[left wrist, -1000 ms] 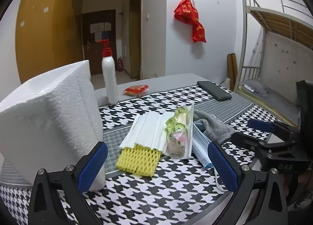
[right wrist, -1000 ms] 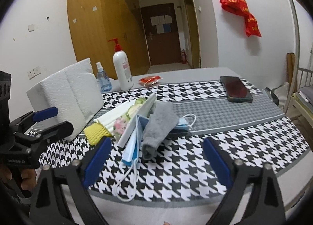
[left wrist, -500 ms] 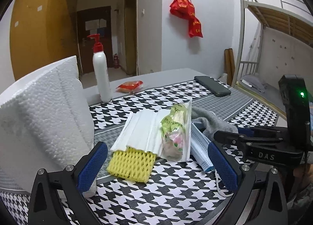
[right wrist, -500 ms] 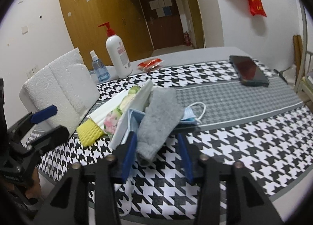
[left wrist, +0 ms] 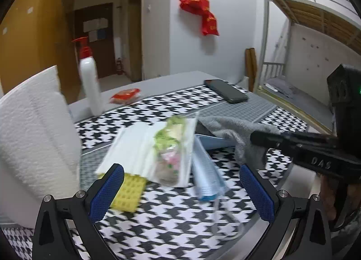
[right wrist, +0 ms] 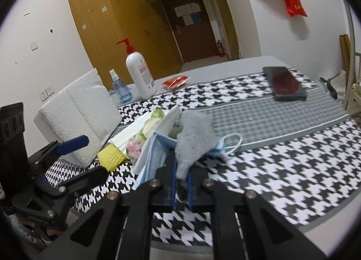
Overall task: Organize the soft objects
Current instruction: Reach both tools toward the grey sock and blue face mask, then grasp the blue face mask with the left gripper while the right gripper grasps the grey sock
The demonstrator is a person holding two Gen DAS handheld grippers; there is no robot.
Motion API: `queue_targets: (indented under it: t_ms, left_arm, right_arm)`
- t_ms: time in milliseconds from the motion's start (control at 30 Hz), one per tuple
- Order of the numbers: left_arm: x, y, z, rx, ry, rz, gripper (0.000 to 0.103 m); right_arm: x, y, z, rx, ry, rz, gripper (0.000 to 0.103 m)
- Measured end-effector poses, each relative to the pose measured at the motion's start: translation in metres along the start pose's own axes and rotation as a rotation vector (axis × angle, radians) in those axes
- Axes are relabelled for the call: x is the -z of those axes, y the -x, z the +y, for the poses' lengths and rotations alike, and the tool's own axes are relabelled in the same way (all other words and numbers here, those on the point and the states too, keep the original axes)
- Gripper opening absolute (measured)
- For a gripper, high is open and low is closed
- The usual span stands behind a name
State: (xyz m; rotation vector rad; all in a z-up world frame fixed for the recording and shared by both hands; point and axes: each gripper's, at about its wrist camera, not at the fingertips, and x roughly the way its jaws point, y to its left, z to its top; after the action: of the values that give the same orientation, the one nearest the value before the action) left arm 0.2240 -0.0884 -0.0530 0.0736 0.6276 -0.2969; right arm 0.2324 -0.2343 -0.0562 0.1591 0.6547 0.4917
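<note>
Now the right claw [right wrist: 181, 184], wide open before, pinches the gray cloth [right wrist: 193, 139] at 6 o'clock, ready to lift, while the left claw [left wrist: 180, 188] stays spread.

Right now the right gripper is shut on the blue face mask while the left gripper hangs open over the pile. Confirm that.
Not the mask. The right wrist view shows the right gripper shut on the grey cloth, which lies over the blue face mask. The left gripper does hang open over the pile.

Left gripper [left wrist: 180, 187] low centre of its own frame, jaws spread wide. Right gripper [right wrist: 181, 175] low centre of its frame, jaws nearly closed, pinching grey cloth [right wrist: 194, 138].
</note>
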Motion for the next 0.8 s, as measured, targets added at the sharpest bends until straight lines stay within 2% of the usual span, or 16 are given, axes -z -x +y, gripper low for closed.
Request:
queue_targets:
  t_ms: [100,300,400,467,667,700,767,800]
  left_arm:
    - [-0.001,-0.006,-0.014,0.044,-0.024,0.023,0.102]
    - [-0.002,-0.020,-0.031,0.053,-0.072,0.061,0.100]
    - [-0.002,-0.030,-0.037,0.051,-0.100,0.091,0.093]
    - [-0.002,-0.039,-0.039,0.041,-0.105,0.122,0.082]
    - [-0.002,-0.058,-0.039,-0.017,-0.107,0.177,0.060]
    - [-0.002,-0.059,-0.039,-0.023,-0.105,0.181,0.058]
    - [-0.001,-0.063,-0.038,-0.031,-0.105,0.194,0.049]
    - [-0.001,-0.065,-0.038,-0.037,-0.106,0.199,0.047]
  right_arm:
    - [0.000,0.019,-0.009,0.021,-0.011,-0.033,0.011]
    - [0.006,0.057,-0.032,0.100,-0.045,-0.089,0.010]
    - [0.012,0.068,-0.045,0.141,-0.070,-0.105,0.011]
    - [0.017,0.066,-0.055,0.169,-0.084,-0.082,0.011]
    - [0.032,0.043,-0.066,0.205,-0.082,-0.004,0.011]
    - [0.033,0.040,-0.065,0.206,-0.073,0.004,0.014]
    - [0.036,0.039,-0.065,0.206,-0.059,0.007,0.033]
    - [0.037,0.039,-0.064,0.211,-0.055,0.004,0.055]
